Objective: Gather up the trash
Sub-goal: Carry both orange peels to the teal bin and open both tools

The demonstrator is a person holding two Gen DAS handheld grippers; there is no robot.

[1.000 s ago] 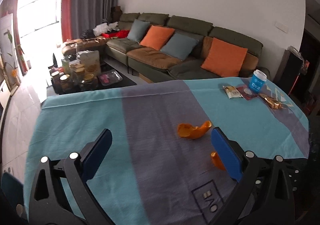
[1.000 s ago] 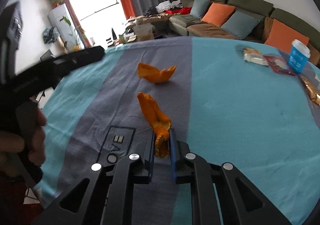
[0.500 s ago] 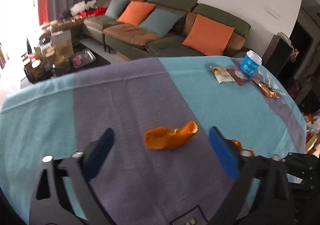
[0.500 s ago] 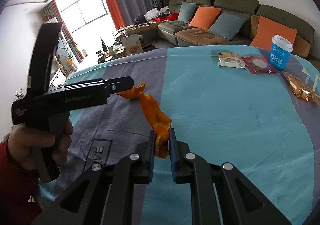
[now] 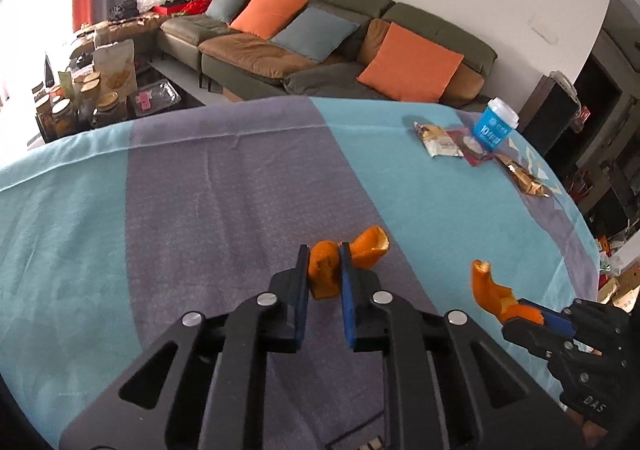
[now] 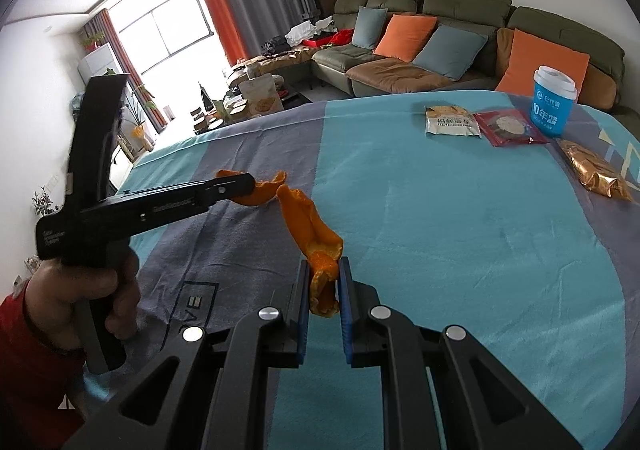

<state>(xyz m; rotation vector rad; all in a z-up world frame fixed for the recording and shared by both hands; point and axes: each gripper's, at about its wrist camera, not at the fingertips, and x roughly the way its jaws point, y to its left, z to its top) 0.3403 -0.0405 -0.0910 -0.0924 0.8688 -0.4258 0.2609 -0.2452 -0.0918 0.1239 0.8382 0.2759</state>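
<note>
Two pieces of orange peel are on the teal and grey tablecloth (image 5: pixel 200 190). My left gripper (image 5: pixel 323 254) points down at the curled peel (image 5: pixel 370 248); its jaws are closing and the blue pads pinch one end of it. In the right wrist view the left gripper (image 6: pixel 250 184) reaches in from the left onto that peel (image 6: pixel 266 190), with a hand (image 6: pixel 100 290) on its handle. My right gripper (image 6: pixel 324 266) is shut on the long peel strip (image 6: pixel 308 218), which sticks up from the pads. The right gripper (image 5: pixel 520 310) and its strip (image 5: pixel 486 288) show at the lower right.
At the far right of the table stand a blue paper cup (image 6: pixel 554 106), a white snack wrapper (image 6: pixel 452 122), a red wrapper (image 6: pixel 508 126) and a gold foil wrapper (image 6: pixel 596 170). A green sofa (image 5: pixel 340 30) lies beyond the far table edge.
My left gripper came forward and down over the curled peel, and its wide-open jaws closed onto it. The right gripper kept its grip on the strip and barely shifted.
</note>
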